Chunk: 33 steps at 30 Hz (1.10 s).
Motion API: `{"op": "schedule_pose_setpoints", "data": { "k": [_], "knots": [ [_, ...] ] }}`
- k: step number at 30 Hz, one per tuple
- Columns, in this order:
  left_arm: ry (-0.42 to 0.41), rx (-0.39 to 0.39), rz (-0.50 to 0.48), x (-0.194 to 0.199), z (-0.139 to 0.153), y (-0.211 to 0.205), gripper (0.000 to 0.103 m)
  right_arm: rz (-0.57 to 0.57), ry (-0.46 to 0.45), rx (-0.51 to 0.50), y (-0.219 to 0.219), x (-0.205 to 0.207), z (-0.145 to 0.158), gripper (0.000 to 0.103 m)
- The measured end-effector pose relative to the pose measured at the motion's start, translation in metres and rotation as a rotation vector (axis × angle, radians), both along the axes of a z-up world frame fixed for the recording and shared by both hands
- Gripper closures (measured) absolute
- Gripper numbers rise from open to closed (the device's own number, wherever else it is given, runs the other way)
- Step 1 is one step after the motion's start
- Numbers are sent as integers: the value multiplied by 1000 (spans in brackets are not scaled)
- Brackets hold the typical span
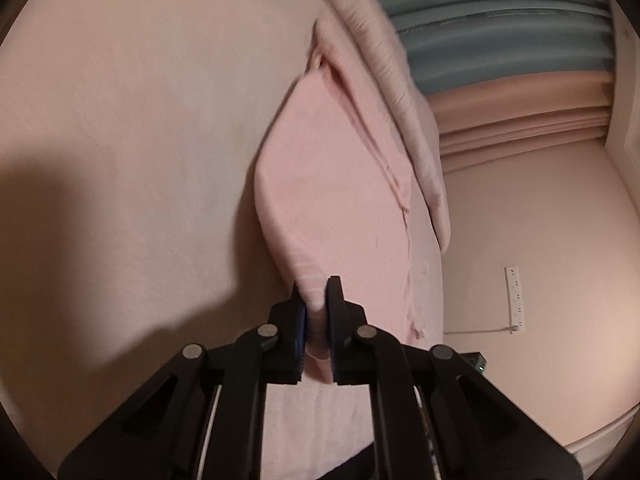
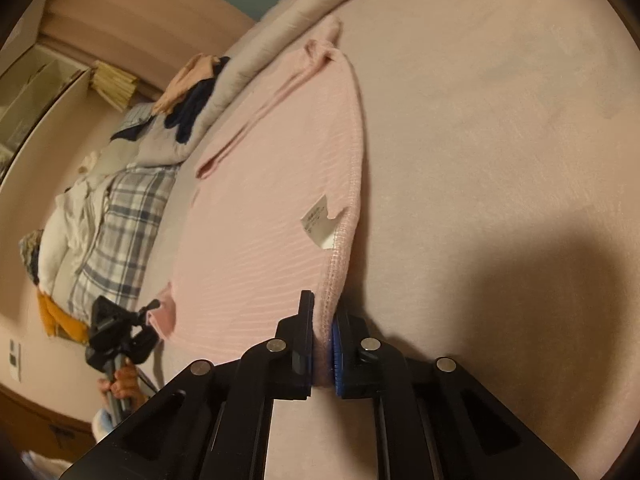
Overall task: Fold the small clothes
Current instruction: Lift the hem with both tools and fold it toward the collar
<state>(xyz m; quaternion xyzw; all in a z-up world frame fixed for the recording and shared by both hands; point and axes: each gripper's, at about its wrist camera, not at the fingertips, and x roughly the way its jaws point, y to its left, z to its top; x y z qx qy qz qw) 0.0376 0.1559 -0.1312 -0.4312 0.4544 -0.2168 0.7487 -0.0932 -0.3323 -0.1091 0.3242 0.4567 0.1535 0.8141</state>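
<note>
Pink garment (image 1: 340,200) edge sits pinched between both grippers' closed jaws.

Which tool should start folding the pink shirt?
Probably the right tool. It grips the pink shirt at its stitched side edge by the label, with open bed beside it. The left tool also holds the shirt.

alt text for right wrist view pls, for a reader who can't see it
The right tongs are shut on the stitched edge of a pink garment spread inside out on a pale bed, with a white care label near that edge. At the left lie a plaid cloth and other clothes, with the left tongs at another garment corner.
</note>
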Motion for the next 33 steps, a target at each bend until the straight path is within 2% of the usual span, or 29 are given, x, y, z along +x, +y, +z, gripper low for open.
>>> {"op": "schedule_pose_setpoints", "data": {
  "k": [5,11,13,17,19,26,33],
  "knots": [
    [-144,-5,23,-10,36,5,95,20,-123,49,8,-4,25,95],
    [-228,-82,24,-17,51,10,98,19,-257,131,6,-13,56,95],
    [-240,-83,11,-16,53,8,98,27,-269,129,6,-15,59,95],
    [-174,-95,3,-6,38,6,98,27,-237,125,13,-11,49,95],
    [-156,-127,6,-7,31,6,98,28,-228,125,17,-10,45,95],
    [-277,-173,-14,-24,59,7,98,60,-302,163,12,-16,62,95],
    [-354,-197,-65,-34,92,-1,98,104,-379,181,16,-28,91,95]
  ]
}}
